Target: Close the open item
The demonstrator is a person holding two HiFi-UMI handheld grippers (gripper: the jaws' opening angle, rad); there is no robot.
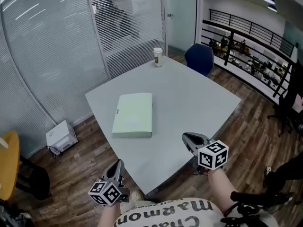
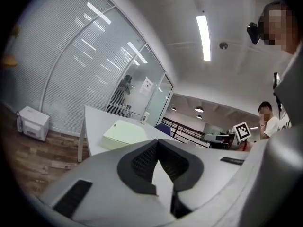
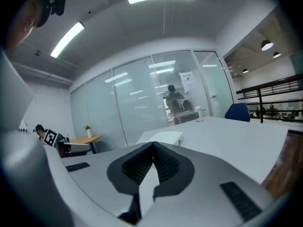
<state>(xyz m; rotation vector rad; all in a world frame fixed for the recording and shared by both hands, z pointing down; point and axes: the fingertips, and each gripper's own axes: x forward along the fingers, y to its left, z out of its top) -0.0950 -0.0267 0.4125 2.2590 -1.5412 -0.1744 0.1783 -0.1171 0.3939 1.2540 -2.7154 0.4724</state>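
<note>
The left gripper [image 1: 118, 164] and right gripper [image 1: 187, 138] both have their jaws pressed together on nothing. The left hangs just back from the near edge of the pale green box [image 1: 133, 115]. The right sits off to the right of that edge, apart from it. The box lies flat, its long side running away, and its lid looks down.

One table [image 1: 199, 103], one green folder [image 1: 133, 115], one paper cup [image 1: 158, 57], one blue chair [image 1: 200, 58], two tools: left tool [image 1: 118, 164], right tool [image 1: 187, 138].
</note>
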